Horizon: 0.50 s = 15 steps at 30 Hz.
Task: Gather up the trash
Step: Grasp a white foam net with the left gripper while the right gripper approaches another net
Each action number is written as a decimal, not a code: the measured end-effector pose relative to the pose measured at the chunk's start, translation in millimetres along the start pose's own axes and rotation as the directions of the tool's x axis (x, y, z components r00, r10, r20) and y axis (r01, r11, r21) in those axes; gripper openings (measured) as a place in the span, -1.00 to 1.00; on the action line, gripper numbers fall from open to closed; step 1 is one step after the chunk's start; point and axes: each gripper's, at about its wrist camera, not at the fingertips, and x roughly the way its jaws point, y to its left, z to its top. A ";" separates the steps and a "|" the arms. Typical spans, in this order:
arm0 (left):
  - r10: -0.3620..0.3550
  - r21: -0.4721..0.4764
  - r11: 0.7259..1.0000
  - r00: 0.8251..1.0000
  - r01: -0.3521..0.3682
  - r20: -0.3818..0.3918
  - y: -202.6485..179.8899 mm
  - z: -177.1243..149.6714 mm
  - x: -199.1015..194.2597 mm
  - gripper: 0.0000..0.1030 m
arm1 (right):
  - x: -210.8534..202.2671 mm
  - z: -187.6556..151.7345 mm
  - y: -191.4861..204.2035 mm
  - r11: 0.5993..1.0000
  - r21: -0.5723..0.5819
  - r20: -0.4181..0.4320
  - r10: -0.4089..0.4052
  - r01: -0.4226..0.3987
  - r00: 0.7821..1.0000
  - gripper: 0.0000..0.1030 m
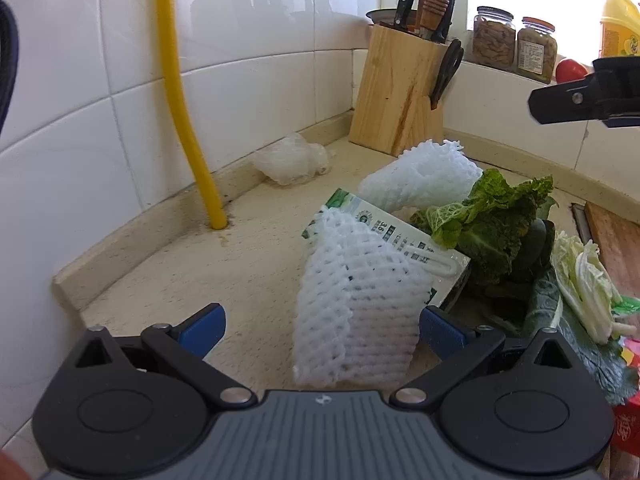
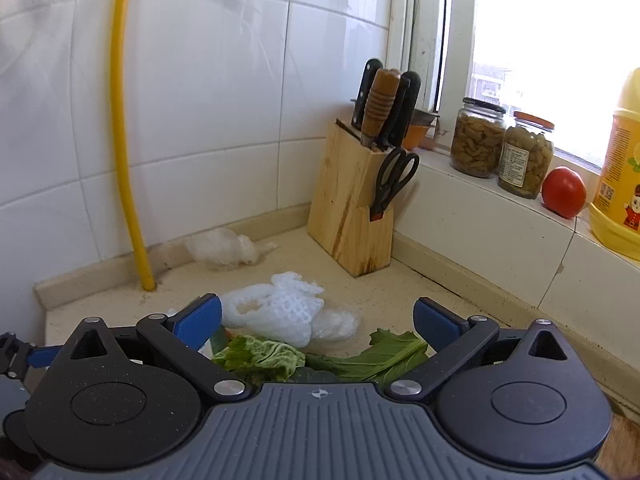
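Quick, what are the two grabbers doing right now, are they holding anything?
Left gripper: open, holding nothing; a white foam net sits between its fingers.
Right gripper: open, empty, above leafy scraps.

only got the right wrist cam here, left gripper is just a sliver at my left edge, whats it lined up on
Observer: The left gripper is open, and a white foam net stands between its fingers, not yet clamped.
Operator: anything under that net
Observer: Yes, a printed carton lies partly beneath it, its far side against the dark greens.
Operator: more trash on its right side
Observer: Pale cabbage leaves lie to the right of the greens, with red packaging at the frame edge below them.
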 end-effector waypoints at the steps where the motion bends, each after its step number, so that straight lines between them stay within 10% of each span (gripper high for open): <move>1: -0.012 0.000 1.000 1.000 0.012 0.001 -0.2 0.5 2.6 0.98 | 3.3 1.4 0.4 1.000 -0.005 -0.006 -0.001 0.001 1.000 1.00; 15: -0.119 -0.012 0.993 0.992 0.119 -0.046 3.3 1.2 28.0 0.38 | 50.2 10.6 21.5 0.989 -0.140 -0.066 0.046 -0.055 0.997 0.90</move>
